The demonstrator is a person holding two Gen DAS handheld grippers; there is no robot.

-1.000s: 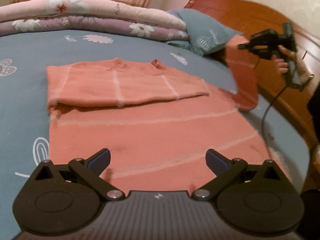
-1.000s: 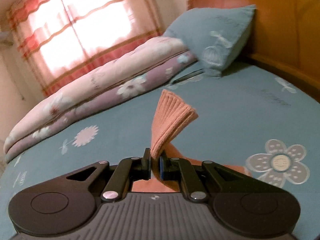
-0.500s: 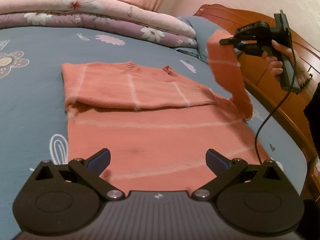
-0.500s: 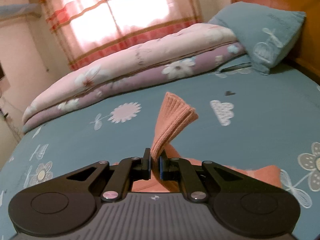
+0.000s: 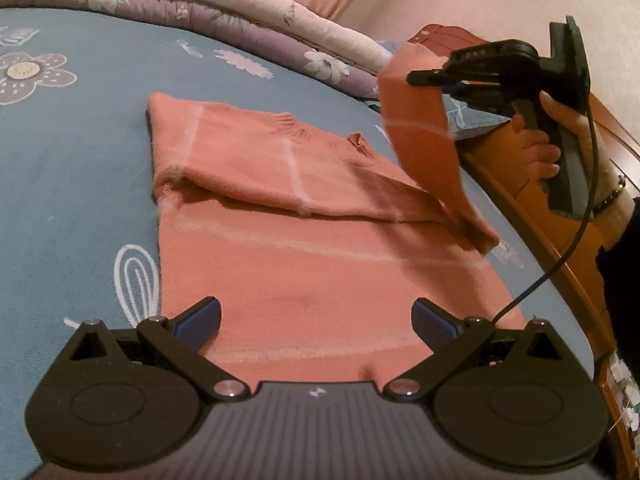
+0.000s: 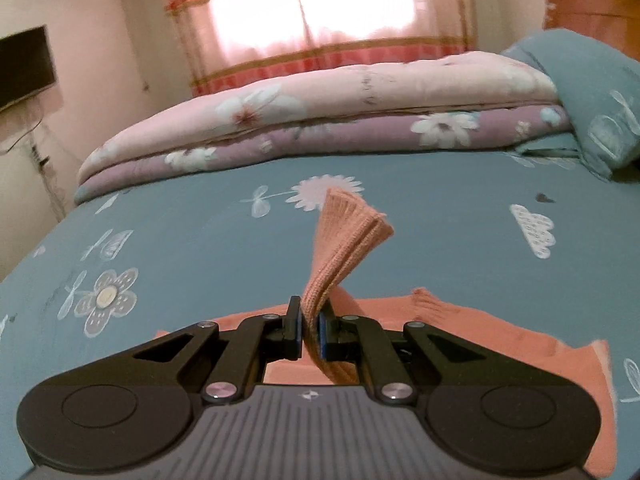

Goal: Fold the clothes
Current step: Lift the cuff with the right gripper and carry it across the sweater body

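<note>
A salmon-pink knitted sweater (image 5: 304,264) with pale stripes lies flat on the blue bedsheet (image 5: 72,184). One sleeve is folded across its chest. The other sleeve (image 5: 420,136) hangs lifted at the right, held by its ribbed cuff (image 6: 344,240). My right gripper (image 6: 309,334) is shut on that cuff, and in the left wrist view this right gripper (image 5: 424,78) hovers above the sweater's right shoulder, held by a hand (image 5: 548,148). My left gripper (image 5: 316,316) stands open just above the sweater's hem, with nothing between its blue pads (image 5: 200,320).
A folded pink and purple floral quilt (image 6: 320,120) lies along the far side of the bed. A blue pillow (image 6: 600,96) leans by the wooden headboard (image 5: 560,216) at the right. A cable (image 5: 560,256) hangs from the right gripper. Curtained window (image 6: 320,12) behind.
My right gripper has carried the lifted sleeve leftward over the sweater's shoulder and rolled with it. My left gripper has drifted slightly forward and lower over the hem, still open.
</note>
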